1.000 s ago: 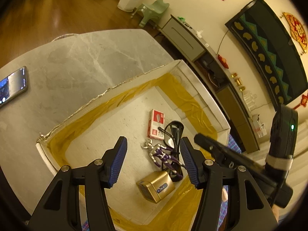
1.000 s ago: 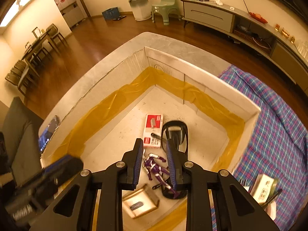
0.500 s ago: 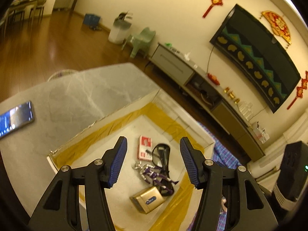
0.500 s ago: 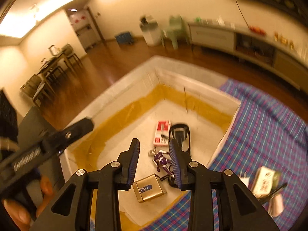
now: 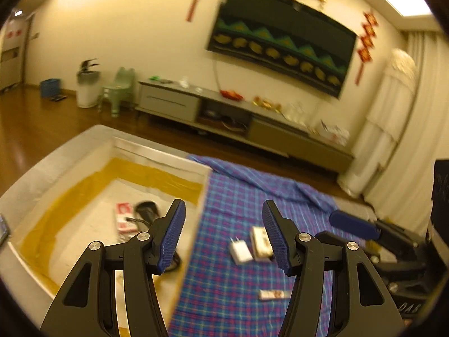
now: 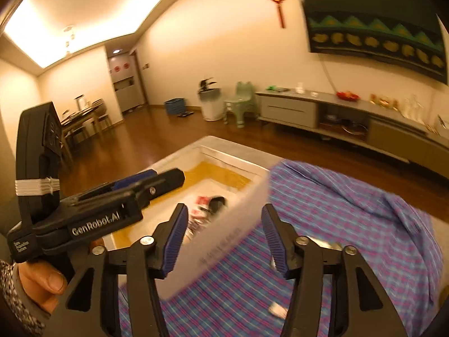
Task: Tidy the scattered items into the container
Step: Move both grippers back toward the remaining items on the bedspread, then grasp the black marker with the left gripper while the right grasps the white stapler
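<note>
Container: the white box (image 5: 157, 157) with yellow-taped inner walls sits at the left of the tabletop, some items already inside.
Left to tidy: a white charger (image 5: 240, 253), a small carton (image 5: 262, 243) and a flat packet (image 5: 273, 295) lie on the plaid cloth (image 5: 238, 196) beside the box.
Handling: likely light and stiff — pinch the charger across its flat sides.
Left gripper (image 5: 223, 237): fingers wide apart, empty.
Right gripper (image 6: 223, 241): fingers opening, nothing pinched.
In the way: the box's near wall — lift items over it.
</note>
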### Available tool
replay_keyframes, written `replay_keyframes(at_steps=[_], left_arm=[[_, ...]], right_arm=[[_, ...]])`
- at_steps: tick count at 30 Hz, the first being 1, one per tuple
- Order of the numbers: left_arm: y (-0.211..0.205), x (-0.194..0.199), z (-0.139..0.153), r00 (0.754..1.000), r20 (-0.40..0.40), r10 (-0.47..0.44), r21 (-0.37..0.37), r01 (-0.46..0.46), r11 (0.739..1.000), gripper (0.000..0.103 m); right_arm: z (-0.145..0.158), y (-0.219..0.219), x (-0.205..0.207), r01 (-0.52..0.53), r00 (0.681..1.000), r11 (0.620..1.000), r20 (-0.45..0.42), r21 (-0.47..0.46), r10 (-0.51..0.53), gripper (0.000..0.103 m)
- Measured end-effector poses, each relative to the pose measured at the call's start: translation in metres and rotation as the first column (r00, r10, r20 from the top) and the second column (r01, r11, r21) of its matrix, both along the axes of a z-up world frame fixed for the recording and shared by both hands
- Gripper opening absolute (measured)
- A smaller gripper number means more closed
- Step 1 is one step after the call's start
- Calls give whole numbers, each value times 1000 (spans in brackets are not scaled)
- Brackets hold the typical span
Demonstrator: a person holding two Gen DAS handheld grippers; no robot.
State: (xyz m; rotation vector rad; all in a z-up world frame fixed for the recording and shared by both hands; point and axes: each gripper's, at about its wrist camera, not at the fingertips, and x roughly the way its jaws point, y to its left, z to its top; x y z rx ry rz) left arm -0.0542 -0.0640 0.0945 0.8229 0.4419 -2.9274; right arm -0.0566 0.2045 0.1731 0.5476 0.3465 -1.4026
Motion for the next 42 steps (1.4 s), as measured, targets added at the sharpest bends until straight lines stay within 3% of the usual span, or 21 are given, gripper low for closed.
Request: replay_keyframes(at_steps=[5, 14, 20, 26, 30, 34, 36, 38, 41, 42], left_arm=[[49, -24, -25, 984, 100, -148, -49, 153, 987, 60], [105, -48, -75, 941, 228, -251, -166, 291, 942, 60], [132, -88, -100, 921, 269, -280, -301, 357, 884, 60], [151, -117, -115, 900, 280, -334, -348, 420, 838, 60], [157, -132, -139, 880, 343, -329, -363, 447, 818, 60], [147, -145, -154, 887, 366, -282, -353, 413, 840, 58], [145, -145, -151, 895, 350, -278, -357, 401, 843, 42], [140, -144, -146, 898, 342, -279, -333, 393, 857, 35], [133, -144, -140, 898, 333, -288, -288, 387, 876, 26], [131, -144, -139, 896, 331, -295, -272, 390, 880, 24]], right_arm=[[-34, 26, -44, 82, 996, 994, 35, 78, -85, 59], [-104, 51, -104, 204, 969, 948, 90, 246, -232, 59], [-113, 47, -112, 219, 963, 935, 91, 278, -253, 59], [-126, 44, -133, 260, 946, 913, 108, 314, -307, 61], [-140, 22, -145, 270, 949, 901, 63, 339, -308, 62], [-154, -4, -144, 234, 970, 899, -30, 370, -241, 62], [-159, -13, -143, 223, 975, 902, -63, 371, -215, 62], [-163, -24, -145, 204, 979, 906, -67, 372, -193, 52], [-168, -36, -145, 191, 981, 911, -51, 367, -186, 28], [-169, -38, -145, 189, 981, 912, -36, 365, -189, 28]])
